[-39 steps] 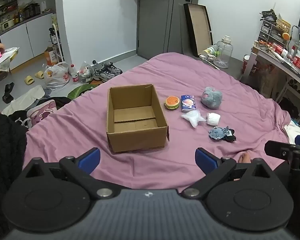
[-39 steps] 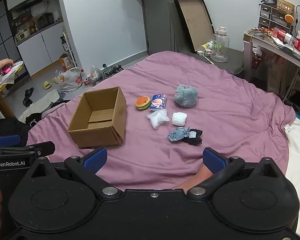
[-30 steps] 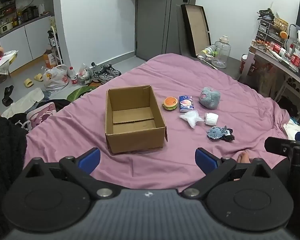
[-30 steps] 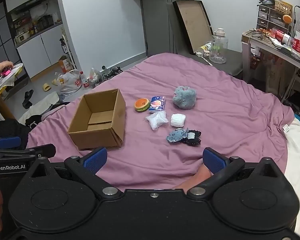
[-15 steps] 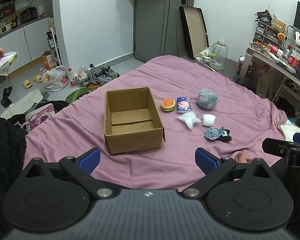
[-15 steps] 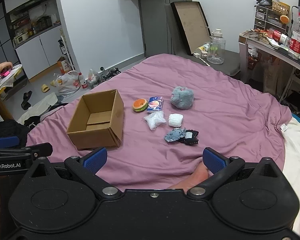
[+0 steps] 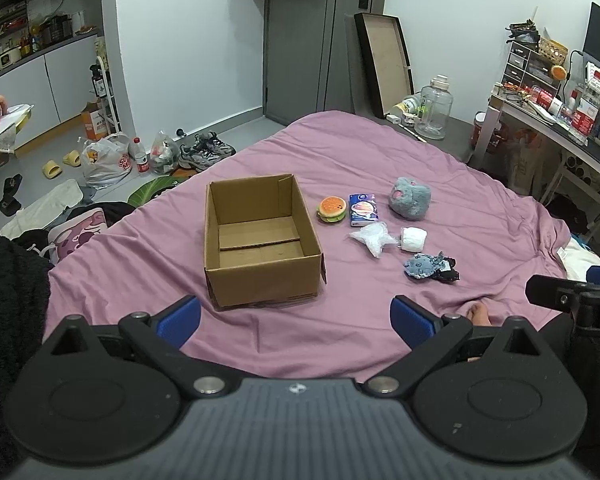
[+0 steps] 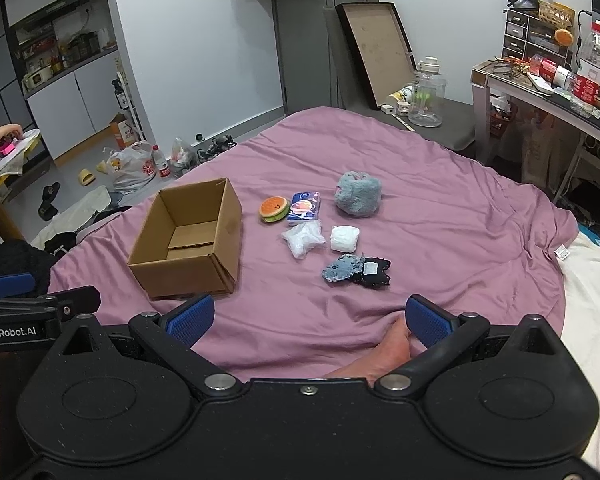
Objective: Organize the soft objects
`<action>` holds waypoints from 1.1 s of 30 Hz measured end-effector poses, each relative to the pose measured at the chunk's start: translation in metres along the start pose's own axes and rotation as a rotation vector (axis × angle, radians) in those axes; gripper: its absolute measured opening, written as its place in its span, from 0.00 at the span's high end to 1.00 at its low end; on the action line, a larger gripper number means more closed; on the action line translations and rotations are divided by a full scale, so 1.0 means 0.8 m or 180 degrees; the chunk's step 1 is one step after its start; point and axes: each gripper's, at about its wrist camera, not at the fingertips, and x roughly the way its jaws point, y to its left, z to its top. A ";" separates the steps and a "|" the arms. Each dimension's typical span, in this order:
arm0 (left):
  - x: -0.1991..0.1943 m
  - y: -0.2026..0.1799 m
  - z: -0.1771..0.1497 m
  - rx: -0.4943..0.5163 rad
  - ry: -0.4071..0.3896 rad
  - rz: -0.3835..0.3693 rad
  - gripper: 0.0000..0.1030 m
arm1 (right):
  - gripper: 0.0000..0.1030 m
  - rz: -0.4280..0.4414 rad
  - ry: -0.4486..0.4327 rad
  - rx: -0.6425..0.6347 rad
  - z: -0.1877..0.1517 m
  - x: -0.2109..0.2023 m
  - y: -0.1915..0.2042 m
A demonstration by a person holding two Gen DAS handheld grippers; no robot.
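Observation:
An open, empty cardboard box (image 7: 260,240) (image 8: 188,240) stands on the purple bed. To its right lie a burger plush (image 7: 333,209) (image 8: 274,209), a blue tissue pack (image 7: 363,209) (image 8: 304,208), a fuzzy grey-blue plush (image 7: 410,198) (image 8: 358,193), a clear plastic bag (image 7: 372,238) (image 8: 303,239), a white roll (image 7: 413,239) (image 8: 344,238) and a small blue and black plush (image 7: 430,267) (image 8: 356,270). My left gripper (image 7: 296,316) is open and empty, near the box's front. My right gripper (image 8: 307,320) is open and empty, short of the small plush.
The purple bed sheet (image 7: 380,152) (image 8: 440,200) fills the middle. A bare foot (image 8: 392,344) lies just under my right gripper. A cluttered desk (image 7: 560,120) stands on the right. Shoes, bags and bottles (image 7: 140,156) litter the floor on the left.
Both grippers have drawn back and risen a little, so the box and objects look slightly smaller and farther. Both stay open. Nothing on the bed has moved.

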 end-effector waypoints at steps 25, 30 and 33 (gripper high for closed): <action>0.003 -0.003 -0.001 0.0004 0.0014 -0.0004 0.03 | 0.00 -0.0099 0.0019 0.0016 0.002 0.007 -0.011; 0.004 -0.003 0.000 0.0000 0.0023 -0.0010 0.03 | 0.00 -0.0137 0.0025 0.0029 0.001 0.011 -0.014; 0.008 -0.005 0.001 0.0017 0.0034 -0.0014 0.03 | 0.00 -0.0155 0.0037 0.0039 0.000 0.013 -0.016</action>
